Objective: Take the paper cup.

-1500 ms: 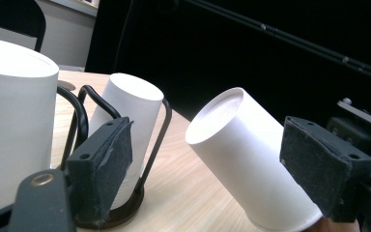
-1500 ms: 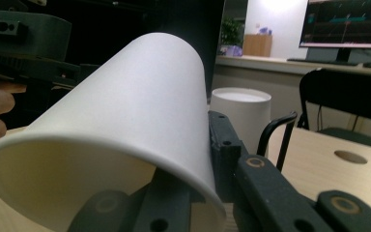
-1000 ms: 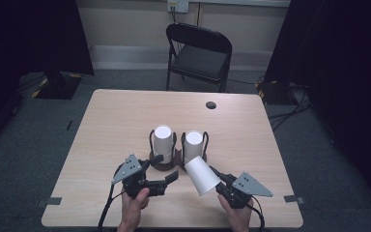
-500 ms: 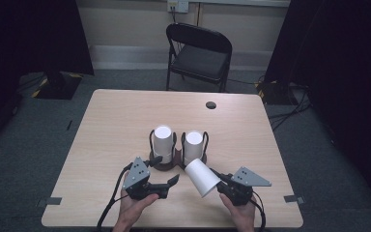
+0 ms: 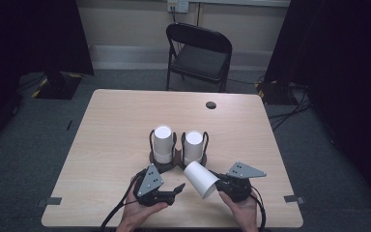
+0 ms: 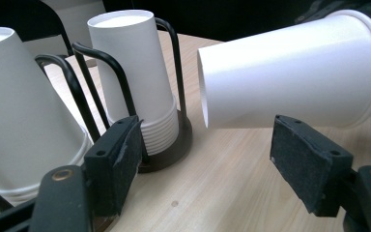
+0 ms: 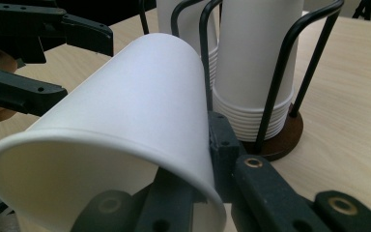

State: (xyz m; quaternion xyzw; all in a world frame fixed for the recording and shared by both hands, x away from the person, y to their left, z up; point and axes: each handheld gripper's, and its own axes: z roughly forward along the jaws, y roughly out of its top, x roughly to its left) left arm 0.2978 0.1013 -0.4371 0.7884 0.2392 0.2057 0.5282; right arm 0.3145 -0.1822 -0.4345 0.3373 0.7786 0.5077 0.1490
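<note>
The right gripper [image 5: 217,186] clamps the rim of a cup [image 5: 200,179] held on its side above the table [image 5: 106,135], base pointing toward the left gripper [image 5: 176,188], whose jaws stand apart just beside it.

My left black plastic handheld gripper [image 5: 166,193] carries a grey three-cornered plate behind its fingers [image 6: 113,164], which are blocky, faced with dark grainy pads, each showing a brass-ringed screw hole at its base. A black cable trails from behind it. My right black plastic handheld gripper [image 5: 222,186] matches: grey triangular plate with small holes, black cable, brass-ringed screws below its fingers [image 7: 222,145].
</note>
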